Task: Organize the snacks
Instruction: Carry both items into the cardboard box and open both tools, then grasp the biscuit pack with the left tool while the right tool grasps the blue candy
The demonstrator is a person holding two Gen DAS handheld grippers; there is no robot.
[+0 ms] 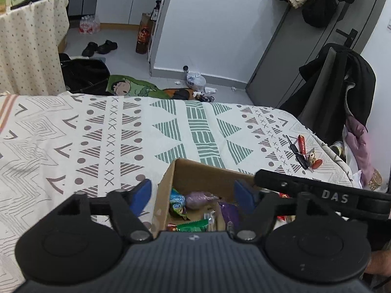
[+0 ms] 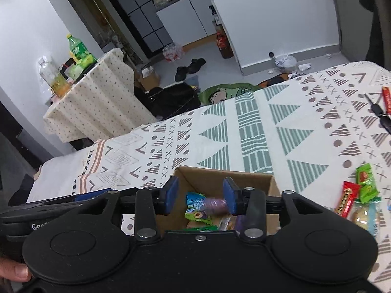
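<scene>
patterned bedspread [image 1: 97, 134], cardboard box [image 1: 207, 175] half-hidden behind left hand-held gripper [image 1: 193, 195]

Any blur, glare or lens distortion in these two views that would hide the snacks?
Left wrist: strong fisheye bending of the bed edge, even light, no glare; box sharp. Right wrist: same bending, tilted horizon; loose snacks at the right edge slightly soft, still readable.

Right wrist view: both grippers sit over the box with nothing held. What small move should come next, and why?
Probably swing the right gripper to its right and down toward the loose snacks on the bedspread. Its jaws stand open and empty above the cardboard box, which already holds several packets, while a green packet and a red bar lie outside it.
</scene>
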